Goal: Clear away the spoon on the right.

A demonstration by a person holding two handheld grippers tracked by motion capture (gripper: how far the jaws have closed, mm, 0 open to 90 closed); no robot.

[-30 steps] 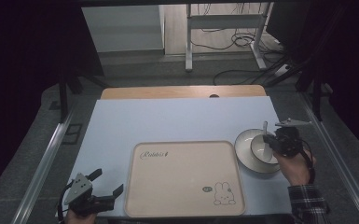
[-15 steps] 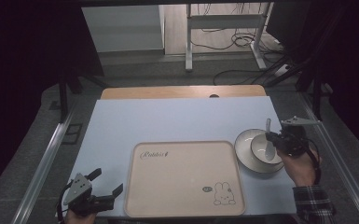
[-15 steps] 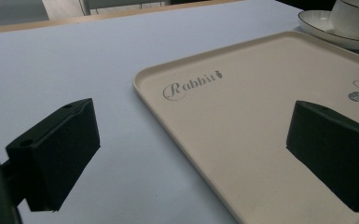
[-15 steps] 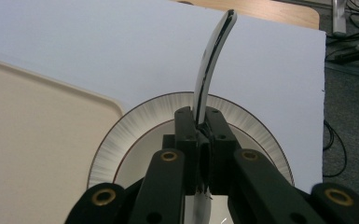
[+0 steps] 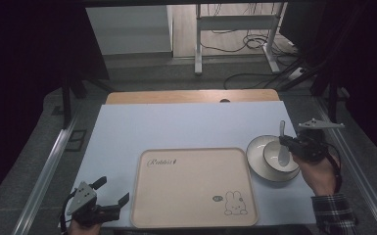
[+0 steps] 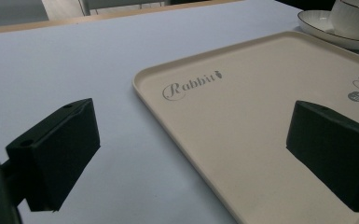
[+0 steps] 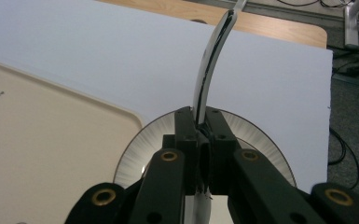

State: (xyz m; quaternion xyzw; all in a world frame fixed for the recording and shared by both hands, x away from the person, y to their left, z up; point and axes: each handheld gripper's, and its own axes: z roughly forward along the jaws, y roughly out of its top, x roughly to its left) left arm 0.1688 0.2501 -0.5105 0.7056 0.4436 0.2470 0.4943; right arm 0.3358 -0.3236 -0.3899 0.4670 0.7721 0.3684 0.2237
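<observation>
Over on the left, the left gripper [image 5: 108, 201] hovers low at the near corner of the surface [image 5: 176, 125], fingers spread wide and holding nothing, just beside the cream tray [image 5: 193, 188]. The tray, with its rabbit print, lies flat with nothing on it. Moving right: a white plate [image 5: 257, 166] sits just beside the tray's right edge, a bowl [image 5: 274, 156] standing on it. And here's the action: the right gripper [image 5: 288, 143] has its fingers pinched tight on a white spoon [image 5: 282, 132], scoop down in the bowl, handle pointing away. My read: the spoon is being lifted out, probably bound for the tray; next calls for a steady raise clear of the rim. Count: one tray, one plate, one bowl, one spoon.
</observation>
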